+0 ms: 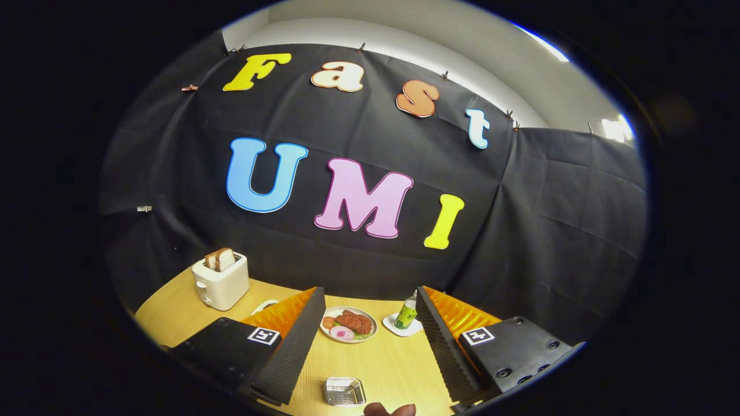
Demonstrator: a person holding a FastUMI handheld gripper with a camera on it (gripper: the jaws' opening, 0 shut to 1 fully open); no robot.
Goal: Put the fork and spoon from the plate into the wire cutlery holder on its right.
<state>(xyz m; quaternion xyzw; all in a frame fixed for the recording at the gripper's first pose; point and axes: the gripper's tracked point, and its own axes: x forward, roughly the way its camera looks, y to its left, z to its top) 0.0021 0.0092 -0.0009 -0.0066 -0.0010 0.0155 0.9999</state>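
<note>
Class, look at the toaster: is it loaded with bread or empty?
Loaded: bread slices stick up from the toaster. The claw is open, holding nothing.

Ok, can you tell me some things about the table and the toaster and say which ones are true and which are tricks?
1. Bread sticks up out of the toaster. True.
2. The gripper is squeezing the bottle. False: its fingers are spread open with nothing between them, and the bottle stands beyond them on a small white coaster.
3. The plate beyond the fingers has food on it. True.
4. The small wire holder sits on top of the toaster. False: it sits on the wooden table, between the fingers, nearer than the plate.
5. The bottle stands on the plate's left. False: it stands on its right.
</note>
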